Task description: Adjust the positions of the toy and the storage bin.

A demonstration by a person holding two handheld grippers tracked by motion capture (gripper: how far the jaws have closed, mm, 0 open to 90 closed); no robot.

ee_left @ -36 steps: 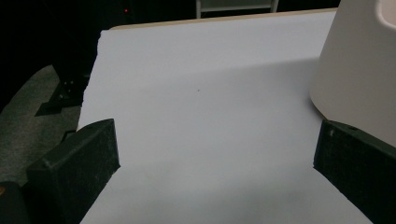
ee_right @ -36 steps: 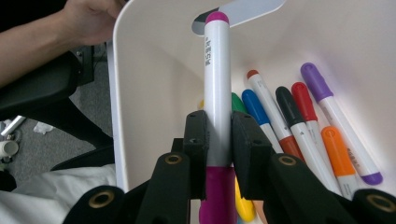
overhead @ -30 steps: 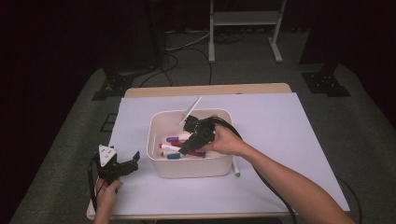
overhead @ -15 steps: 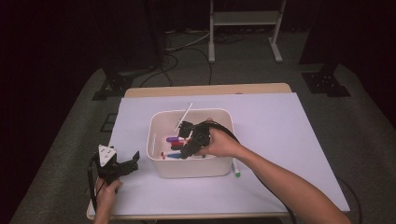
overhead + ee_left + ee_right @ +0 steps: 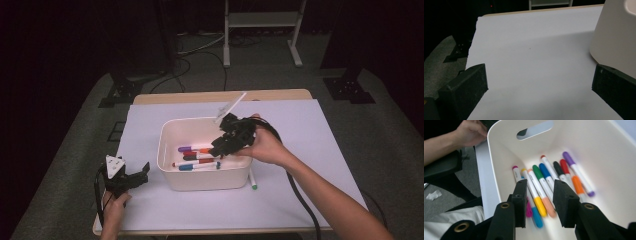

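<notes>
Above the white bin (image 5: 614,157), my right gripper (image 5: 539,202) has just been opening, nothing between its jaws, markers (image 5: 544,182) lying below at twelve o'clock; my left gripper (image 5: 536,82) gapes wide.

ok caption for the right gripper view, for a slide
Right gripper, jaws just opening and empty, above coloured marker pens lying in a white plastic bin.

Coloured markers (image 5: 544,182) lie side by side, capped, on the floor of the white bin (image 5: 167,137).

Dim surroundings, soft focus, slight blur
</notes>
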